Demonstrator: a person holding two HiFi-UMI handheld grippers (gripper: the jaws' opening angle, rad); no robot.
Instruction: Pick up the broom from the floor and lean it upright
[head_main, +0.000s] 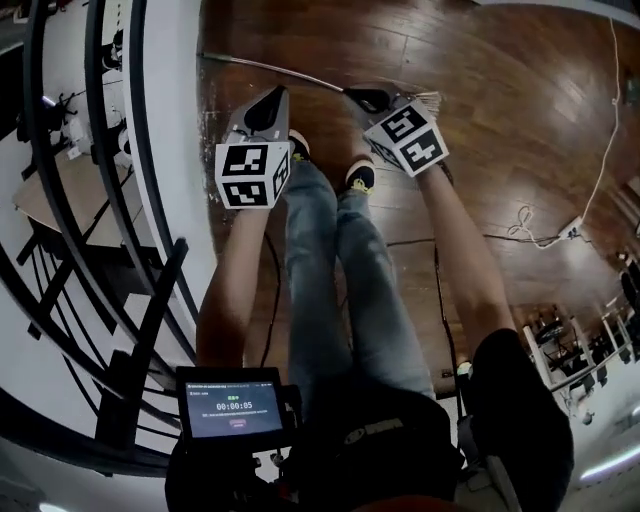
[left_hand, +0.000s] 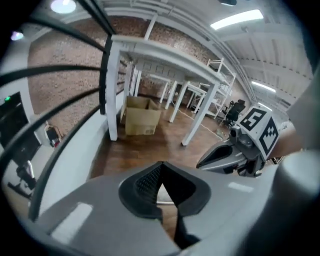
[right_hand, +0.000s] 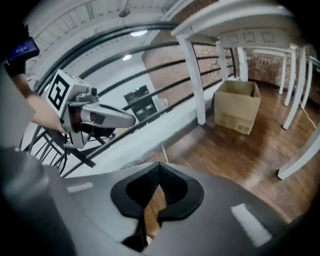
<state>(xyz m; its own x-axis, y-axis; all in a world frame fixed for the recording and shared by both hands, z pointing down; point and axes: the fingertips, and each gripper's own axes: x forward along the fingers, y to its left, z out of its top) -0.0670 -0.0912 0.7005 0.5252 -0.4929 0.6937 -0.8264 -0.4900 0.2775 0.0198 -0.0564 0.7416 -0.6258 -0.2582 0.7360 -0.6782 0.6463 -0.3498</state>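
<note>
The broom lies flat on the wooden floor just beyond the person's shoes: a thin metal handle (head_main: 270, 68) runs from the left, and pale bristles (head_main: 430, 100) show at the right. My left gripper (head_main: 268, 100) hangs above the handle, jaws shut and empty. My right gripper (head_main: 368, 98) is shut too, empty, above the bristle end. In the left gripper view the shut jaws (left_hand: 160, 167) point at the floor, with the right gripper (left_hand: 235, 155) beside them. The right gripper view shows its shut jaws (right_hand: 159, 167), a piece of the handle (right_hand: 163, 151) and the left gripper (right_hand: 100, 117).
A white low wall with black railings (head_main: 165, 150) runs along the left. A cardboard box (left_hand: 141, 116) sits under white tables (left_hand: 200, 120). A white cable and power strip (head_main: 570, 228) lie on the floor at right. A small screen (head_main: 228, 403) is at the person's waist.
</note>
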